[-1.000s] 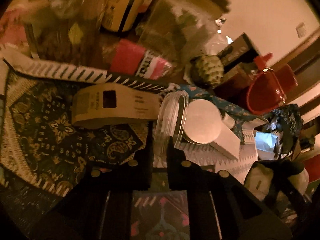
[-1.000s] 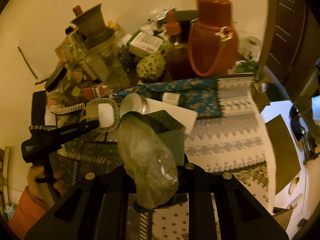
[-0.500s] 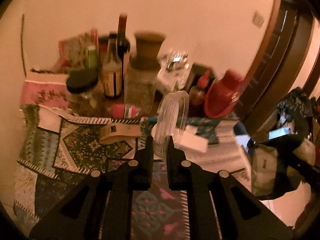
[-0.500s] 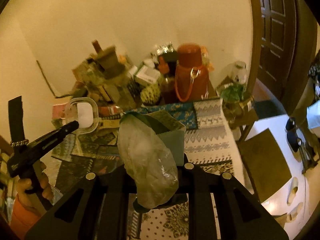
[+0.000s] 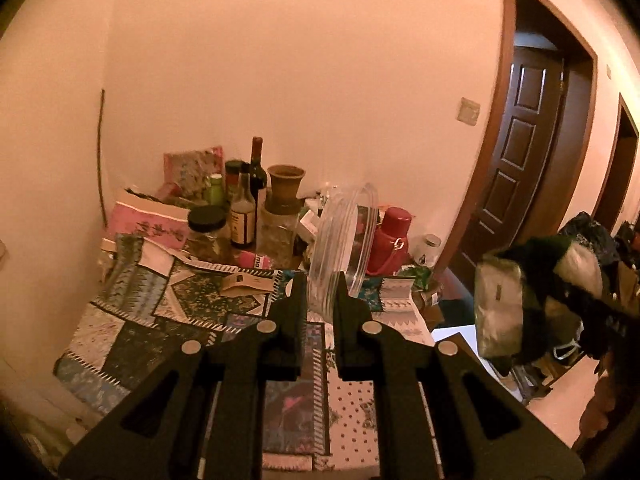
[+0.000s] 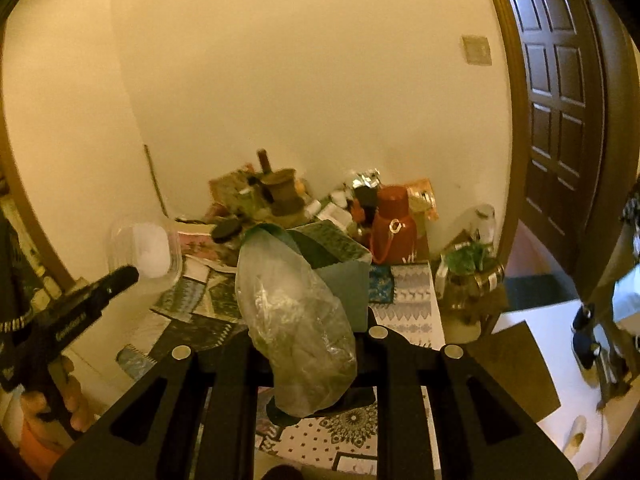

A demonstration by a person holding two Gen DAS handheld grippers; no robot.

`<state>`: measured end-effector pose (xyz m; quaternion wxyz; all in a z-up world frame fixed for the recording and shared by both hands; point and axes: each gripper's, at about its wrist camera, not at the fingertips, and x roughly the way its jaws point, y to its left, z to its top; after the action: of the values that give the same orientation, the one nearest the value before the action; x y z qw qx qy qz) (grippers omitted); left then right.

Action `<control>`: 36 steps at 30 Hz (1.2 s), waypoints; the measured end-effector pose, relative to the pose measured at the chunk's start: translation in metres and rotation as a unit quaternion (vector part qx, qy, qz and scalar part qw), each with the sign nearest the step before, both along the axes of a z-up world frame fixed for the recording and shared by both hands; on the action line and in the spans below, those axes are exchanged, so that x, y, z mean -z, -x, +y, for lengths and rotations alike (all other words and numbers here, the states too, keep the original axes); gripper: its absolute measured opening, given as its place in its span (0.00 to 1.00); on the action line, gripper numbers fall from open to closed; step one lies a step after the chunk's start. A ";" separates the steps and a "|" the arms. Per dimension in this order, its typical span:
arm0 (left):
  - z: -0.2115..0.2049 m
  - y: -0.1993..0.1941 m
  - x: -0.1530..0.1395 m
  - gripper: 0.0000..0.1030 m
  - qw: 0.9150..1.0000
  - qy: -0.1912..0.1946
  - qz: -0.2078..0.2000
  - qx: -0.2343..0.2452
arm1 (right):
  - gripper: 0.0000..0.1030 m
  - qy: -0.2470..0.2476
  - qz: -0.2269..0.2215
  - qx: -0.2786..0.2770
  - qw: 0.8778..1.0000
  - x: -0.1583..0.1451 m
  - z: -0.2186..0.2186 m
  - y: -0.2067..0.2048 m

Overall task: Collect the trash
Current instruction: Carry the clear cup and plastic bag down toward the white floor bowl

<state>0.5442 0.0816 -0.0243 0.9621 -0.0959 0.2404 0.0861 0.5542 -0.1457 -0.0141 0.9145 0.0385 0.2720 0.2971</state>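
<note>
My left gripper point(image 5: 320, 300) is shut on the rim of a clear plastic container point(image 5: 344, 248), held on edge above the table. The right wrist view shows the same container point(image 6: 144, 252) at the left, at the tip of that gripper point(image 6: 124, 276), with a hand below on its handle. My right gripper point(image 6: 312, 356) is shut on a crumpled clear plastic bag point(image 6: 296, 320) and a green carton point(image 6: 340, 264) behind it; the bag hides the fingertips. In the left wrist view this bundle point(image 5: 500, 308) hangs at the right.
Below stands a table with a patchwork cloth point(image 5: 152, 312), crowded at the back with bottles point(image 5: 244, 216), a clay pot point(image 5: 286, 184), a black-lidded jar point(image 5: 206, 228) and a red flask point(image 5: 390, 240). A brown paper piece point(image 5: 248, 282) lies on the cloth. A dark door point(image 5: 520, 140) is at the right.
Both grippers have risen and drawn back from the table with their loads still held. The table now looks smaller and lower, and the wall and door fill more of each view.
</note>
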 end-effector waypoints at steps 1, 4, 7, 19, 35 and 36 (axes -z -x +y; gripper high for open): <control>-0.003 0.008 -0.002 0.10 1.000 -0.002 -0.003 0.000 | 0.14 -0.001 -0.006 -0.001 1.000 -0.003 -0.002 0.006; -0.010 0.030 -0.008 0.10 1.000 -0.002 -0.012 0.004 | 0.14 -0.006 -0.028 -0.004 1.000 -0.013 -0.006 0.028; -0.013 0.049 -0.011 0.10 1.000 0.002 -0.019 0.008 | 0.14 -0.007 -0.042 -0.005 0.999 -0.019 -0.005 0.050; 0.005 0.138 -0.013 0.10 0.998 0.003 -0.024 0.052 | 0.15 0.001 -0.031 0.033 0.999 -0.009 0.009 0.136; 0.035 0.309 0.016 0.10 0.994 0.000 0.010 0.105 | 0.15 0.010 0.008 0.080 0.997 0.017 0.036 0.288; 0.035 0.315 0.017 0.10 0.994 0.001 0.013 0.109 | 0.15 0.012 0.011 0.082 0.996 0.017 0.035 0.293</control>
<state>0.2297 0.1170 -0.0418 0.9623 -0.0689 0.2625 -0.0182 0.2615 -0.1106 -0.0314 0.9332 0.0530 0.2814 0.2171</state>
